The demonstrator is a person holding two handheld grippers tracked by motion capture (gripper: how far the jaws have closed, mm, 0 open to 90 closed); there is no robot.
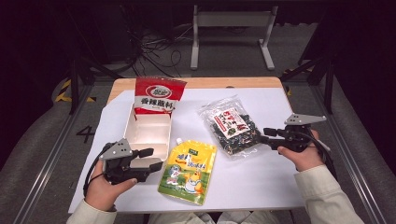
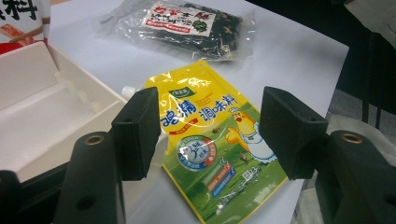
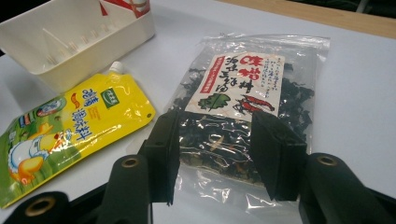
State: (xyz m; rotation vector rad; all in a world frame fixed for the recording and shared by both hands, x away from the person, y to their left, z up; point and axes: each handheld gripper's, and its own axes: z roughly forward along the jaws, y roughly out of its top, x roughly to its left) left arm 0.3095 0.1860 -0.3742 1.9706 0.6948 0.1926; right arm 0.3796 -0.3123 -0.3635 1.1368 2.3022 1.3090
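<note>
Reaching for packets to load the white box, I'd judge. High view: right gripper (image 1: 267,136) open at the clear seaweed bag's (image 1: 231,126) 3 o'clock edge; left gripper (image 1: 150,158) open, empty, at the yellow pouch's (image 1: 188,170) 9 o'clock; white box (image 1: 149,133) at 11, red packet (image 1: 156,95) standing in it. Left gripper view: jaws apart over pouch (image 2: 219,140). Right gripper view: jaws straddle bag (image 3: 243,116); pinch the flat edge, not the bulk. Count: three packets, one box, two grippers, one worktop (image 1: 280,179).

Red packet (image 1: 159,95): 香辣蘸料. Yellow pouch (image 1: 188,171) at 6 o'clock: 鸡精调味料. Floor at 9 o'clock: "4" (image 1: 86,134).
</note>
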